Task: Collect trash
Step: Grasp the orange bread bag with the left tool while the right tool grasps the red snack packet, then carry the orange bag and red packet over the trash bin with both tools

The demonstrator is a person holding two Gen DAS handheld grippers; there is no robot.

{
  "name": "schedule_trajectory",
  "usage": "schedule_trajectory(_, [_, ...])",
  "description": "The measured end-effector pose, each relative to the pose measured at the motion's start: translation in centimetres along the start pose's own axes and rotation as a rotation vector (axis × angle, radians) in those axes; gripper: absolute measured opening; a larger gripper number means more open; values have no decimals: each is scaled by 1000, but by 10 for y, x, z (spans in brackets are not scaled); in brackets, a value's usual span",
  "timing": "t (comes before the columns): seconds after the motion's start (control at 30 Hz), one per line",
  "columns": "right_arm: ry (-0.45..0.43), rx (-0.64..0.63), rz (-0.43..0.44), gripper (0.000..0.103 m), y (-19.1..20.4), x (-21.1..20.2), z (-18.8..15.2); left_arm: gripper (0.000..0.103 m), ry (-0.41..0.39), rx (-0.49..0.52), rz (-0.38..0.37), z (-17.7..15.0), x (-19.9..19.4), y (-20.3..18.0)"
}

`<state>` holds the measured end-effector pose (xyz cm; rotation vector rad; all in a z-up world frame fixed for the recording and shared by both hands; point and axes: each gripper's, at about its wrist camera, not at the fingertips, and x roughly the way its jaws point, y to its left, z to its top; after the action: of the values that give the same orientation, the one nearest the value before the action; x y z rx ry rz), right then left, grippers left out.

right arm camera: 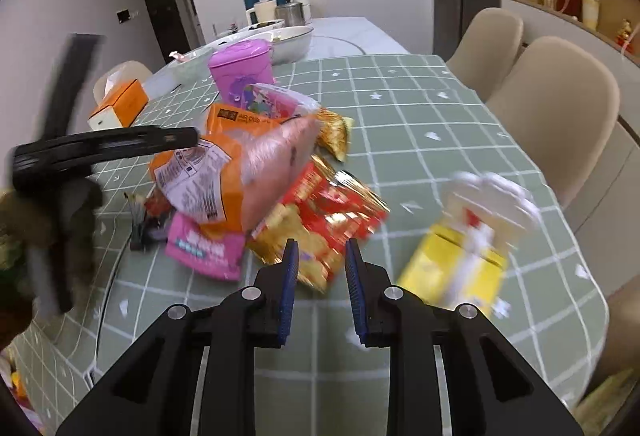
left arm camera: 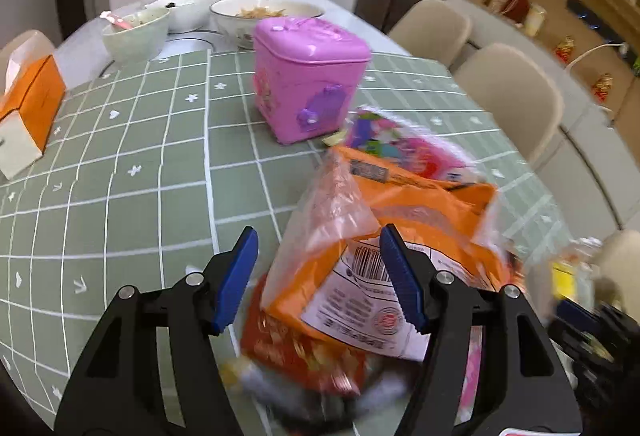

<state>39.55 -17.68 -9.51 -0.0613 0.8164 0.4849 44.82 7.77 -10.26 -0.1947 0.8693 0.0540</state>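
- Pink lidded bin [left arm camera: 310, 76] stands upright on the table, lid closed, contents not visible.
- Trash pile sits just in front of the pink lidded bin: orange wrapper [left arm camera: 400, 236] with a clear plastic bag [left arm camera: 332, 204] draped on it, red-gold snack packet [right arm camera: 320, 212] under and beside it, pink packet [right arm camera: 206, 248] at the near left, gold wrapper [right arm camera: 334, 134] behind.
- Yellow box [right arm camera: 456, 260] lies apart from the pile to its right, blurred.
- 3 bowls [left arm camera: 134, 34] at the far end hold food leftovers; mugs and flasks stand behind them.
- Orange tissue box [left arm camera: 28, 108] sits at the left table edge.
- Green grid tablecloth [left arm camera: 140, 164] covers the table; beige chairs [right arm camera: 556, 116] line the right side, with shelving on the wall behind.
- Left gripper [left arm camera: 318, 278] points down over the pile, jaws partly apart, straddling the orange wrapper; the right pad overlaps its label, but I cannot tell whether the pads press it.
- Right gripper [right arm camera: 322, 288] angles down at the near edge of the red-gold snack packet, jaws narrowly parted, with the packet's edge in the gap, no visible clamp.
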Motion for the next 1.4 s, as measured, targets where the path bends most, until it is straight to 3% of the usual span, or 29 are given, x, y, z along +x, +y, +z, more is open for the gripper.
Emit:
schedule_trajectory(0.03, [-1,0,-4,24,-1,-3,-1,32,3,-11,6,0,2,1])
schedule_trajectory(0.1, [-20,-1,7,24,0,-6,1,23,-5,-73,-8,-2,-7,8])
schedule_trajectory(0.3, [-25,-13,4,25,21,15,27,23,-123,-216,4,-14,-84,51])
schedule_trajectory(0.4, [-42,-57,-46,25,31,39,47,23,-123,-226,8,-27,-110,67])
schedule_trajectory(0.5, [15,-73,-86,25,31,65,55,24,-109,-239,8,-49,-126,80])
schedule_trajectory(0.63, [83,-5,-4,25,30,67,38,26,-94,-261,25,-77,-137,99])
schedule_trajectory(0.8, [95,-101,85,25,56,31,1,26,-35,-309,-15,-102,-136,109])
schedule_trajectory(0.9, [13,-85,60,27,59,-7,-10,26,-26,-341,-32,-109,-137,114])
schedule_trajectory(0.97, [-14,-3,70,55,49,-27,-13,26,-18,-366,-51,-114,-137,117])
schedule_trajectory(1.0, [-6,31,76,58,45,-33,-16,26,-14,-373,-57,-115,-137,117])
schedule_trajectory(1.17, [84,88,2,58,33,-23,-25,26,2,-373,-84,-120,-136,115])
schedule_trajectory(1.3, [84,126,-83,59,30,-11,-30,26,-1,-356,-86,-121,-140,114])
schedule_trajectory(1.4, [108,160,-81,59,32,3,-35,26,7,-344,-85,-122,-140,113])
